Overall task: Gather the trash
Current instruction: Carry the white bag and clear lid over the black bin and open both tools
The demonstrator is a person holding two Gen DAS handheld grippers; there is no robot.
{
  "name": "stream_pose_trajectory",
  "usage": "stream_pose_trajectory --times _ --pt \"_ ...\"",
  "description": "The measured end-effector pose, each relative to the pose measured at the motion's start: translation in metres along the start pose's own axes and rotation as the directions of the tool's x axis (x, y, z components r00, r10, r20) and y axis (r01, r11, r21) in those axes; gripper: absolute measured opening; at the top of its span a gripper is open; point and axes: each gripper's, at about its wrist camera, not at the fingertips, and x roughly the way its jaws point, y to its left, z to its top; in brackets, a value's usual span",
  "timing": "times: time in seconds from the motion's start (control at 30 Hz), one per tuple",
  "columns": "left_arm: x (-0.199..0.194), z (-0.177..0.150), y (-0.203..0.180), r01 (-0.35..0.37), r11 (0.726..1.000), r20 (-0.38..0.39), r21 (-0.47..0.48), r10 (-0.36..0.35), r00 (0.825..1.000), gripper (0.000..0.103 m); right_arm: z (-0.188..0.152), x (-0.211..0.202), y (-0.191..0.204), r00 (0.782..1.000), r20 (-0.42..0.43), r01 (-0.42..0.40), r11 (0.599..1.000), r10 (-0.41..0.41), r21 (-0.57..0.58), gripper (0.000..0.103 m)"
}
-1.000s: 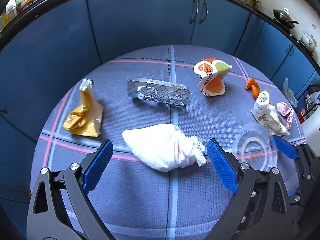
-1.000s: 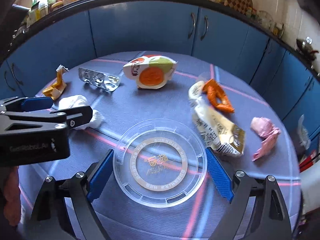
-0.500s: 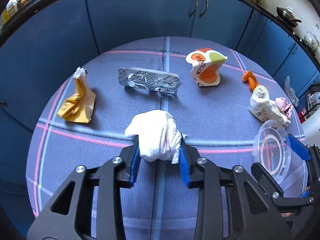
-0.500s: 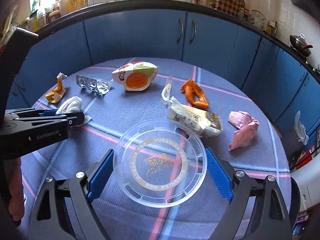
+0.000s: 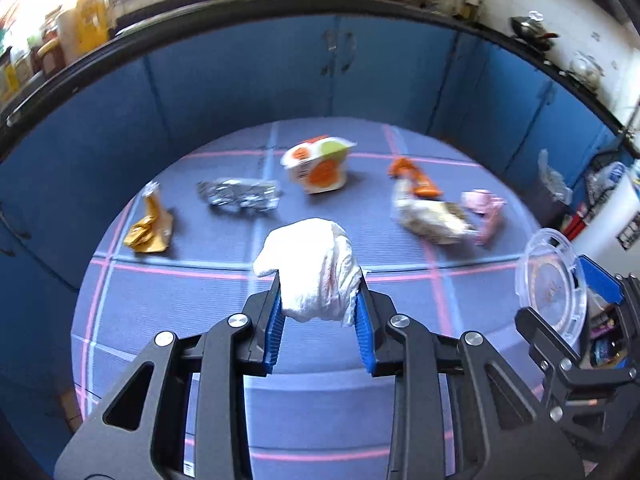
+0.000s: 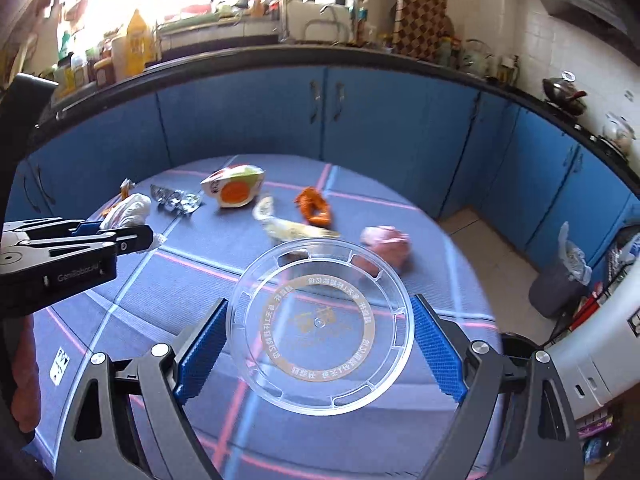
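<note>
White tissue wad (image 5: 310, 268) sits pinched between the closed-in pads of the left gripper (image 5: 318, 320), bulging up and forward past the tips, apparently clear of the checked tablecloth (image 5: 200, 300). Right gripper (image 6: 318, 350), at 3 o'clock of the left, grips a clear plastic lid (image 6: 320, 328) edge to edge, jaws spread wide. A dark bin (image 6: 556, 294) stands on the floor at 3 o'clock, off the table; probable drop point, right hand nearer. Remaining litter at 11 to 1 o'clock: yellow wrapper (image 5: 150, 228), foil blister pack (image 5: 240, 196), crushed cup (image 5: 320, 168), orange wrapper (image 5: 416, 178), pink wad (image 5: 482, 210).
</note>
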Motion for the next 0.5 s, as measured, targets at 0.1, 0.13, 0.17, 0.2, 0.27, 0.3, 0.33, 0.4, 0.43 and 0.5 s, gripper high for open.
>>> stream_pose_trajectory --times 0.1,0.13,0.17,0.2,0.27,0.3,0.33,0.4,0.43,0.5 --pt "-0.015 0.0 -0.025 0.05 0.998 0.021 0.032 -0.05 0.999 0.032 -0.005 -0.015 -0.017 0.999 0.019 0.027 0.999 -0.027 0.017 0.086" --pt "-0.017 0.0 -0.032 0.055 0.998 0.025 0.041 -0.056 0.998 0.032 -0.007 -0.02 -0.025 0.999 0.024 0.036 0.999 -0.037 0.025 0.086" --pt "-0.019 0.001 -0.043 0.055 0.997 0.03 0.059 -0.057 0.998 0.032 -0.009 -0.025 -0.033 0.998 0.03 0.048 0.998 -0.049 0.035 0.086" --pt "-0.021 0.001 -0.051 0.055 0.996 0.031 0.071 -0.057 0.998 0.032 -0.01 -0.028 -0.04 0.998 0.032 0.054 0.998 -0.056 0.042 0.086" --pt "-0.022 0.001 -0.07 0.062 0.993 0.026 0.096 -0.065 0.998 0.032 -0.015 -0.034 -0.058 0.997 0.037 0.068 0.995 -0.071 0.071 0.086" --pt "-0.022 0.001 -0.079 0.064 0.992 0.024 0.109 -0.067 0.997 0.032 -0.017 -0.037 -0.065 0.996 0.038 0.073 0.994 -0.076 0.083 0.086" --pt "-0.021 0.001 -0.091 0.065 0.99 0.023 0.126 -0.069 0.997 0.032 -0.02 -0.039 -0.073 0.996 0.039 0.079 0.992 -0.083 0.096 0.086" --pt "-0.022 0.001 -0.111 0.066 0.986 0.023 0.154 -0.071 0.997 0.032 -0.025 -0.043 -0.088 0.995 0.039 0.09 0.989 -0.095 0.118 0.086" --pt "-0.021 0.001 -0.12 0.069 0.984 0.022 0.165 -0.074 0.997 0.032 -0.027 -0.044 -0.097 0.994 0.04 0.097 0.987 -0.103 0.131 0.086" --pt "-0.019 0.001 -0.135 0.073 0.98 0.02 0.184 -0.078 0.997 0.032 -0.032 -0.048 -0.111 0.993 0.04 0.107 0.982 -0.114 0.153 0.086"
